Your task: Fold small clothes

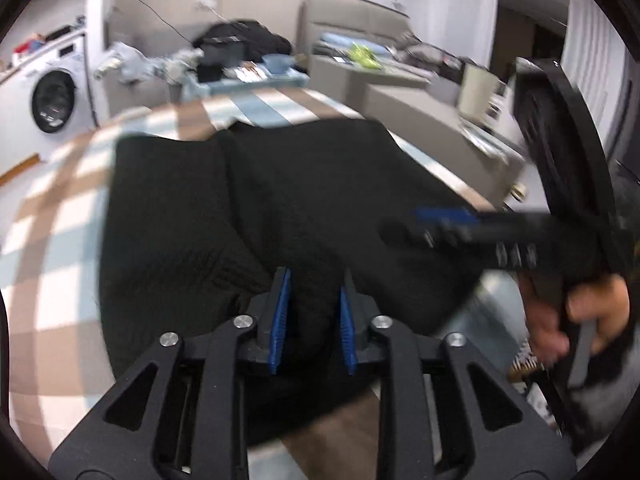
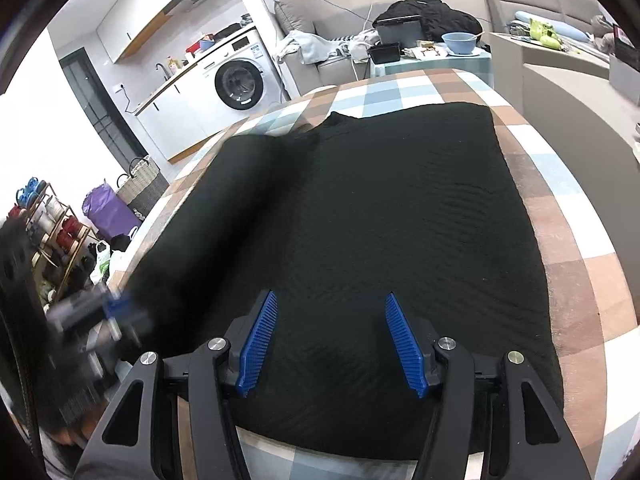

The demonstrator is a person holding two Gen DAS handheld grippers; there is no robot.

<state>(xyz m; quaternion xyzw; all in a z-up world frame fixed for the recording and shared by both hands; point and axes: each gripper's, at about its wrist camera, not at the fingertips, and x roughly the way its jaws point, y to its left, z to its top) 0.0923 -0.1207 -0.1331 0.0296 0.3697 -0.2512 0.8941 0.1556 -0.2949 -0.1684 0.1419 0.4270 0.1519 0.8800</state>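
A black knitted garment lies on the checked tablecloth. My left gripper is shut on a bunched fold of the black garment and lifts its near left part, which rolls over in the right wrist view. My right gripper is open over the garment's near edge, with nothing between its blue pads. It also shows in the left wrist view, blurred, at the garment's right side. The left gripper shows blurred at the left of the right wrist view.
The table has a checked blue, white and brown cloth. Behind it stand a washing machine, a sofa with clothes, a side table with a blue bowl and a grey cabinet. A shoe rack stands left.
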